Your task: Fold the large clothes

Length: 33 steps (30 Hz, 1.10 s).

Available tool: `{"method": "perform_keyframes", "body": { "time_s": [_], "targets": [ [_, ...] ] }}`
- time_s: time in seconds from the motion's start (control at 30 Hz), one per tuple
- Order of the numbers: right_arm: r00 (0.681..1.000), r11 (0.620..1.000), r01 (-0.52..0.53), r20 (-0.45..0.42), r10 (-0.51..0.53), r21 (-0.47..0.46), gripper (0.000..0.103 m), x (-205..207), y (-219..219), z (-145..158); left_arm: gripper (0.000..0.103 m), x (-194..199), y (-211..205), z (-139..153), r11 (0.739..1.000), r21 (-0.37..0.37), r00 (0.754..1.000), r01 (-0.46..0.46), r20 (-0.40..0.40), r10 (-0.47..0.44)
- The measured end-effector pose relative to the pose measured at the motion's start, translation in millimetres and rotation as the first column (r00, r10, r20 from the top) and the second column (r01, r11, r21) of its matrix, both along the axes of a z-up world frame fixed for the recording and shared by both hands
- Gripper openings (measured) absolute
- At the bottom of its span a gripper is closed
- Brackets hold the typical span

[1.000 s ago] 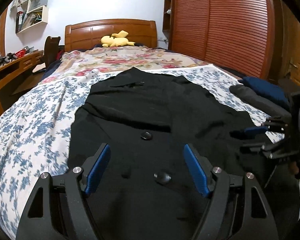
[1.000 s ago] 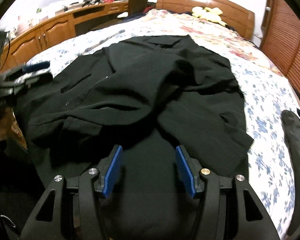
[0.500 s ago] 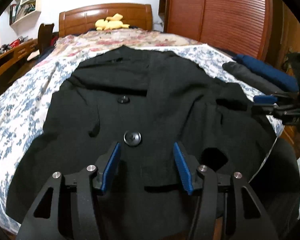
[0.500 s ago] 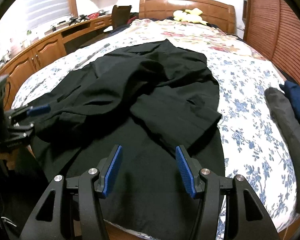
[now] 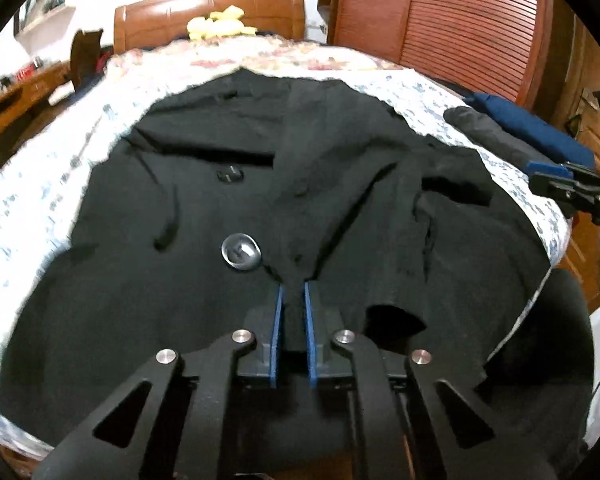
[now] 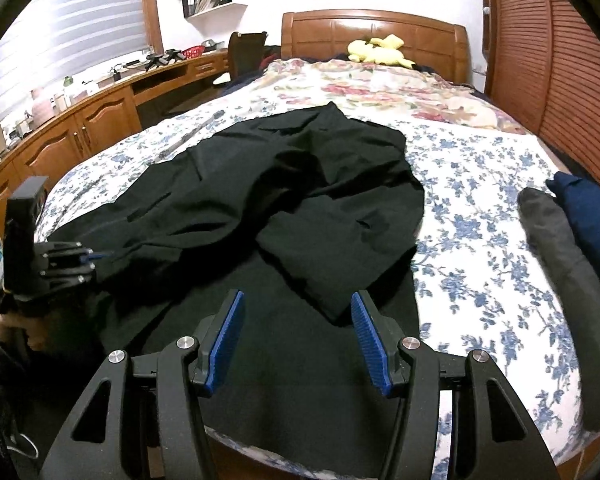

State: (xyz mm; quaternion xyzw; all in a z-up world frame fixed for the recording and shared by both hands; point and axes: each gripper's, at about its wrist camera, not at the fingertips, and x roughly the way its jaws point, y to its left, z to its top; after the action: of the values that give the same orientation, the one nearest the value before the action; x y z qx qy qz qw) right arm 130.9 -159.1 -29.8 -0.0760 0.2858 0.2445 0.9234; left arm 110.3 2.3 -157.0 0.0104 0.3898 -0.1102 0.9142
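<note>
A large black coat [image 5: 260, 184] with big buttons lies spread and rumpled on the floral bed [image 5: 40, 184]. It also shows in the right wrist view [image 6: 300, 184]. My left gripper [image 5: 292, 292] is shut on a pinch of the coat's cloth near its lower hem, just right of a large button [image 5: 241, 251]. It appears at the left in the right wrist view [image 6: 88, 258]. My right gripper [image 6: 298, 312] is open and empty above the coat's hem at the bed's foot. It shows at the right in the left wrist view [image 5: 556, 178].
A folded dark grey garment [image 6: 556, 248] and a navy one [image 6: 592, 208] lie at the bed's right edge. A yellow plush toy [image 6: 378, 50] sits by the wooden headboard [image 6: 372, 32]. A wooden desk [image 6: 80, 120] runs along the left; slatted wardrobe doors [image 5: 460, 28] stand on the right.
My left gripper has closed on a fold of the coat near the hem. Both grippers have drawn back toward the foot of the bed; the right stays open.
</note>
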Motion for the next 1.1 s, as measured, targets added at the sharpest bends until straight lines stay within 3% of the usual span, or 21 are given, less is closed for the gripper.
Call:
{"method": "perform_keyframes", "body": {
  "time_s": [0.3, 0.67, 0.77, 0.83, 0.97, 1.0, 1.1],
  "targets": [
    [0.999, 0.999, 0.028, -0.027, -0.027, 0.028, 0.057, 10, -5, -10, 0.01, 7, 55, 48, 0.992, 0.042, 0.988, -0.122, 0.106, 0.117],
    [0.999, 1.0, 0.014, -0.05, -0.013, 0.021, 0.057, 25, 9, -15, 0.01, 27, 93, 47, 0.979, 0.082, 0.978, -0.186, 0.11, 0.177],
    [0.999, 1.0, 0.004, -0.049, -0.003, 0.015, 0.057, 30, 16, -15, 0.022, 25, 100, 46, 0.979, 0.064, 0.976, -0.192, 0.113, 0.184],
    [0.999, 1.0, -0.003, -0.041, 0.003, 0.005, 0.057, 36, 20, -15, 0.042, 22, 104, 47, 0.978, 0.055, 0.972, -0.202, 0.131, 0.194],
    [1.0, 1.0, -0.003, -0.027, 0.002, -0.028, 0.057, 56, 27, -12, 0.063, 19, 111, 43, 0.982, 0.022, 0.975, -0.186, 0.127, 0.181],
    [1.0, 0.999, 0.0, -0.021, -0.001, -0.038, 0.057, 63, 29, -10, 0.073, 19, 111, 42, 0.984, 0.015, 0.976, -0.179, 0.126, 0.176],
    [1.0, 0.998, 0.011, -0.006, -0.011, -0.059, 0.057, 88, 33, -5, 0.077, 21, 111, 36, 0.986, 0.013, 0.98, -0.165, 0.116, 0.163]
  ]
}}
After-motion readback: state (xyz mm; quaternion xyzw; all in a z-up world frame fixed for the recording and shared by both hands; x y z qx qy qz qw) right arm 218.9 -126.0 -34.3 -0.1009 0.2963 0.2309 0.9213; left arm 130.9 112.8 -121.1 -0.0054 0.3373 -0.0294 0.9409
